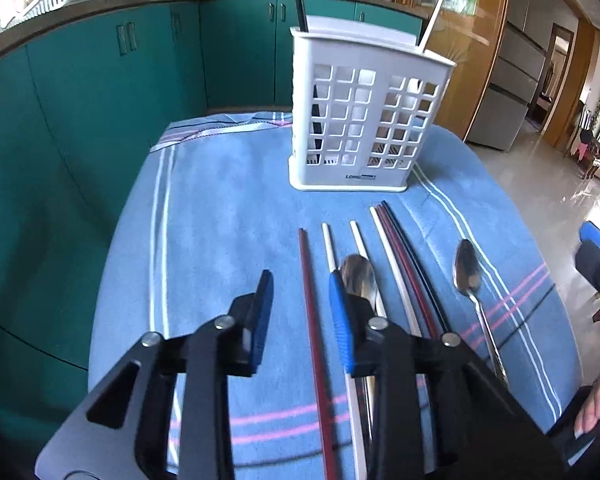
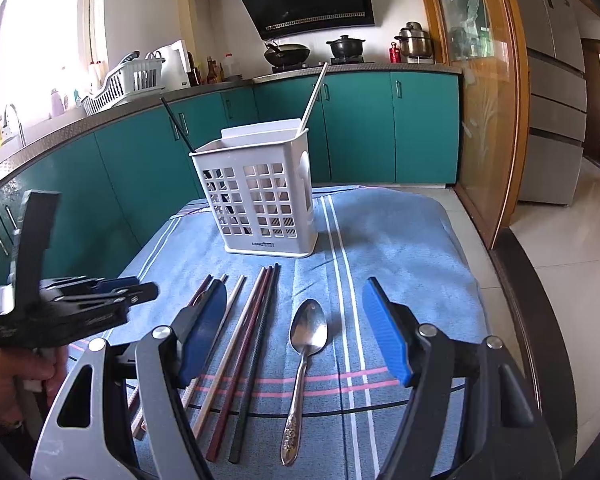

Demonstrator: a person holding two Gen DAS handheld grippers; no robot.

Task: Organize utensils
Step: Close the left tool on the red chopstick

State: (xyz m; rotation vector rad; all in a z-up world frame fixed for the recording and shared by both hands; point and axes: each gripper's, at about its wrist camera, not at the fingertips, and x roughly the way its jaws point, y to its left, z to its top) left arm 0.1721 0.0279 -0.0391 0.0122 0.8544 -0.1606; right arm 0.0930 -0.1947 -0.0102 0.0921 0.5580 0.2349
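Note:
A white slotted utensil holder (image 1: 364, 120) (image 2: 260, 200) stands at the back of the blue striped cloth (image 1: 220, 200), with a black chopstick (image 1: 300, 0) and a white chopstick (image 1: 432, 20) in it. In front lie several loose chopsticks and two spoons. My left gripper (image 1: 300, 280) hangs low over the cloth, jaws apart, straddling a dark red chopstick (image 1: 312, 332) without pressing it; a spoon (image 1: 358, 276) lies just right of its right finger. My right gripper (image 2: 296, 286) is open above the other spoon (image 2: 308, 328), holding nothing.
Teal cabinets (image 2: 356, 128) curve around the far and left sides, with a dish rack (image 2: 120, 84) and a stove with pots on the counter. A glass sliding door (image 2: 480, 100) and a fridge (image 2: 556, 80) stand to the right. A hand (image 2: 16, 364) holds the left gripper.

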